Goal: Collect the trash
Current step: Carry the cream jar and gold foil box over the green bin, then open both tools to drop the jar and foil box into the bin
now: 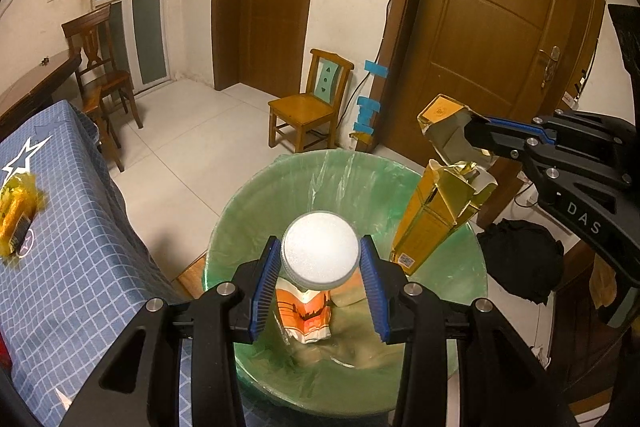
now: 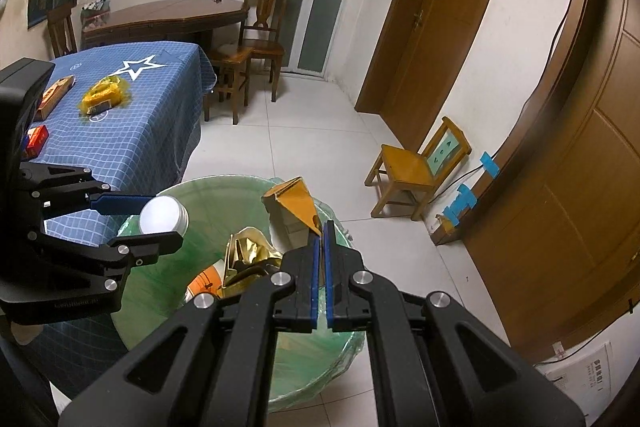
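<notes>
Holding white-lidded jar (image 1: 319, 254) in left gripper (image 1: 320, 285), jaws clamping lid, above green-lined bin (image 1: 256, 211). Pinching torn gold carton (image 1: 448, 131) in right gripper (image 2: 321, 259), jaws fully closed, over bin's right rim. Awaiting release of both. Remaining on desk (image 2: 132, 147), far left: yellow bag (image 2: 103, 95), small boxes (image 2: 38, 139). Pitching both grippers downward.

A bottle (image 1: 318, 255) is held over the bin (image 1: 256, 211) beside the counter (image 1: 80, 227), with a box (image 1: 432, 215) leaning inside at the right rim, a wrapper (image 1: 16, 215) lying on the counter, and a chair (image 1: 308, 107) standing behind.
</notes>
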Tool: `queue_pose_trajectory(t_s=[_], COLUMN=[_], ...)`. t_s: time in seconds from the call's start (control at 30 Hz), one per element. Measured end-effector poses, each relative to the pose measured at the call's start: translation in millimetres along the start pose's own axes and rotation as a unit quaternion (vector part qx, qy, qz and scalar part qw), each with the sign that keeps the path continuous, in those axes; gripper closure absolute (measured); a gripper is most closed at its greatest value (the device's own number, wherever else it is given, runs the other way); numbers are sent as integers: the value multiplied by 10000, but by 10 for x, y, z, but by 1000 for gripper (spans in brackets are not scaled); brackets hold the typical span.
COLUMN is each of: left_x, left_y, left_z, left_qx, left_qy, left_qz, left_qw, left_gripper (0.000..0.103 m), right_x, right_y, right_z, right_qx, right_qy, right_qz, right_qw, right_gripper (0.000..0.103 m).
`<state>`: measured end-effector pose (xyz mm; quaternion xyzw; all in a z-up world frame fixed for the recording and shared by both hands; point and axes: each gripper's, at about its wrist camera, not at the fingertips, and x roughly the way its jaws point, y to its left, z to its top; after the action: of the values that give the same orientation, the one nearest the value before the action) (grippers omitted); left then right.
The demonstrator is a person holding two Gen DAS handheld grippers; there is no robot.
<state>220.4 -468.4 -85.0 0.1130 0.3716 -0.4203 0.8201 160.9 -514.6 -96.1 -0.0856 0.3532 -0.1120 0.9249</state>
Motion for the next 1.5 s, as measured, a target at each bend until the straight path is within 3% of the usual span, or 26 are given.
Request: queue_pose_trajectory(t_s=[0.3, 0.37, 0.4, 0.47, 1.2, 1.3, 1.37, 1.5], left_x=[14, 14, 3, -6, -196, -324, -453, -712], left_y=[15, 26, 34, 65, 109, 137, 159, 215], left_z=[-11, -27, -36, -52, -133, -191, -248, -337], left_qx=[2, 27, 34, -8, -118, -162, -148, -162], left_qy=[80, 79, 40, 26, 7, -74, -175, -334], left_qz=[-21, 55, 73, 87, 150, 181, 253, 363], left_qw=[10000, 9999, 10000, 10000, 9998, 9997, 9994, 9987], left_gripper=[60, 33, 29, 28, 28, 27, 18, 15], right_x=[14, 33, 34, 33, -89, -135, -175, -263], right_y=[-23, -58, -74, -87, -102, -11, 92, 253], right_z=[14, 17, 10, 0, -84, -138, -176, -213], right_qx=[16, 62, 88, 129, 422, 453, 455, 477], right_qy=[-41, 0, -15, -22, -163, -224, -266, -357], right_qz=[-52, -36, -56, -56, 194, 295, 398, 554], right_qw=[10000, 10000, 9999, 9999, 9988, 9983, 9978, 9967], right_gripper=[102, 96, 92, 79, 78, 70, 66, 62])
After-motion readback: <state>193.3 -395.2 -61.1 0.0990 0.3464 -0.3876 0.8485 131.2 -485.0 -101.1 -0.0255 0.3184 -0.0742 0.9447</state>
